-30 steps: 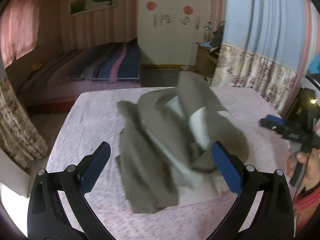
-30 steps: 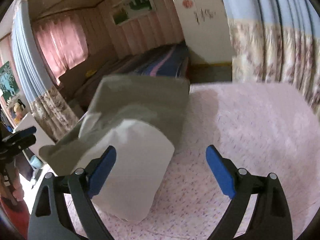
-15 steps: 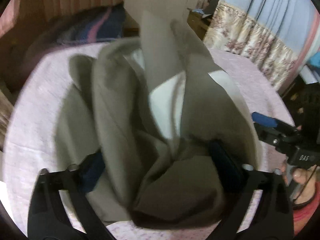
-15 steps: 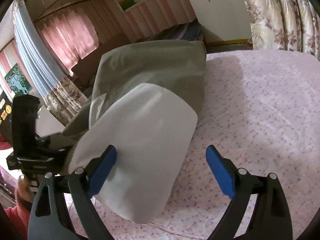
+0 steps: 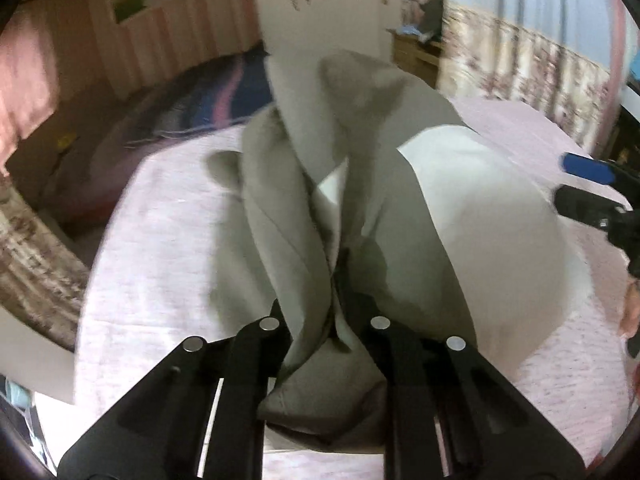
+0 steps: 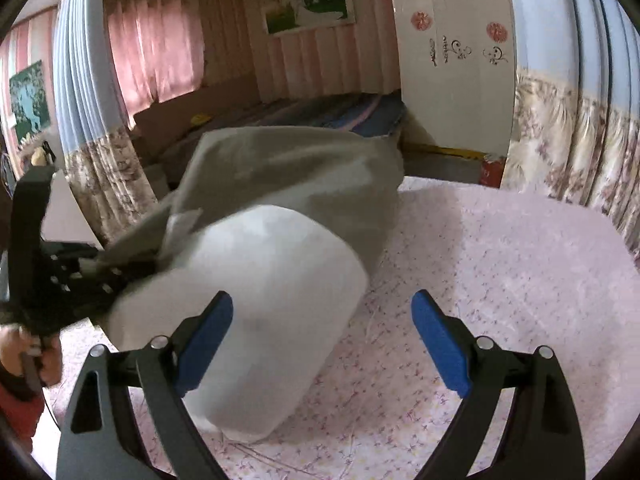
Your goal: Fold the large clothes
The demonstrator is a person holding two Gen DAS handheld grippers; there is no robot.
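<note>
A large grey-green garment (image 5: 280, 220) with a white lining (image 5: 480, 220) lies bunched on the pink flowered bed (image 5: 160, 240). My left gripper (image 5: 332, 312) is closing its jaws on a gathered fold at the near edge, and the cloth is pinched between them. In the right wrist view the garment (image 6: 288, 172) rises in a heap, with its lining (image 6: 272, 280) bulging toward me. My right gripper (image 6: 320, 344) stands open just above the bed (image 6: 500, 264); its left finger is beside the lining and nothing is gripped. The left gripper (image 6: 80, 268) shows at the heap's left end.
A second bed with a striped blanket (image 6: 320, 116) stands beyond the floor gap. Flowered curtains (image 6: 560, 140) hang on the right, by a white wardrobe (image 6: 452, 60). A wooden cabinet (image 5: 416, 56) stands at the back right. A person's hand (image 6: 36, 356) holds the left tool.
My left gripper came down onto the garment and its jaws closed from wide open onto a fold. The right gripper swung nearer to the white lining and stayed open.
</note>
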